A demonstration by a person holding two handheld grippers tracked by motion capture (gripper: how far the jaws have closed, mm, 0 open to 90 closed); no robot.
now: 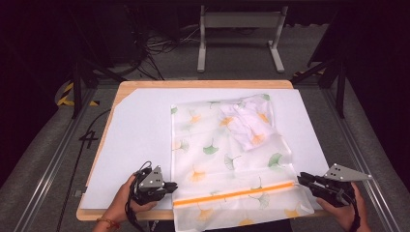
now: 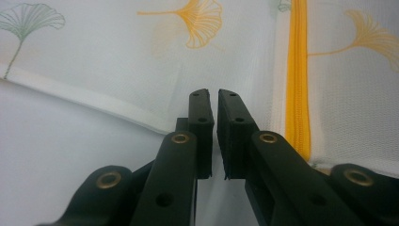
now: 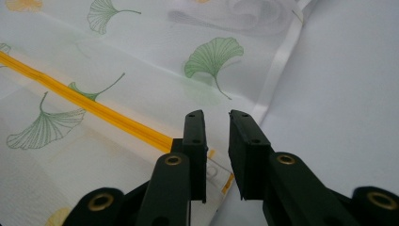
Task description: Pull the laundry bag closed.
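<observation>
A see-through mesh bag (image 1: 227, 159) printed with green and orange ginkgo leaves lies flat on a white sheet (image 1: 140, 130). An orange zipper (image 1: 234, 193) runs across its near end. A crumpled white garment (image 1: 246, 123) shows through the mesh at the far right corner. My left gripper (image 1: 173, 185) sits at the bag's left edge beside the zipper (image 2: 296, 84); its jaws (image 2: 215, 94) stand a slit apart with nothing pressed between them. My right gripper (image 1: 300, 178) is at the zipper's right end (image 3: 94, 108). The right gripper (image 3: 216, 115) has its jaws apart just over the bag's edge.
The sheet covers a wooden table (image 1: 203, 83), and the bag's near end hangs over the front edge. A grey metal stand (image 1: 239, 29) and cables lie on the floor beyond. Metal rails (image 1: 53, 159) run along both sides of the table.
</observation>
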